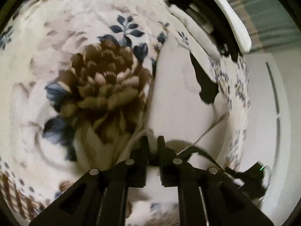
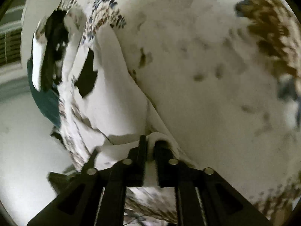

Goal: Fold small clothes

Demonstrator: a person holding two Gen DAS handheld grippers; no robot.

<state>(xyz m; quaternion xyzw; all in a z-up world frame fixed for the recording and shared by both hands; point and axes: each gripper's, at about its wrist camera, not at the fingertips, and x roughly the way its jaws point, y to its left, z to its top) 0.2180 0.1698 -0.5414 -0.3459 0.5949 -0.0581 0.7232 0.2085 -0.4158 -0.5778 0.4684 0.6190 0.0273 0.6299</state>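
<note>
White garment (image 1: 180, 94) with a black patch, lying on a floral blanket (image 1: 90, 75) and pinched at two edge points. Left gripper (image 1: 152, 143) has its jaws pressed together on a rolled hem; right gripper (image 2: 149, 141) likewise nips a bunched fold of the same cloth (image 2: 112, 98). Risk, as a judgement: both holds take only a thin lip of fabric near the fingertips, so a quick or uneven lift could let an edge slip free, or drag the soft blanket along and skew the fold. Both grippers point low and forward, nearly level with the bedding, converging on the garment from opposite sides; the right gripper appears at the top of the left view (image 1: 197, 9)
</note>
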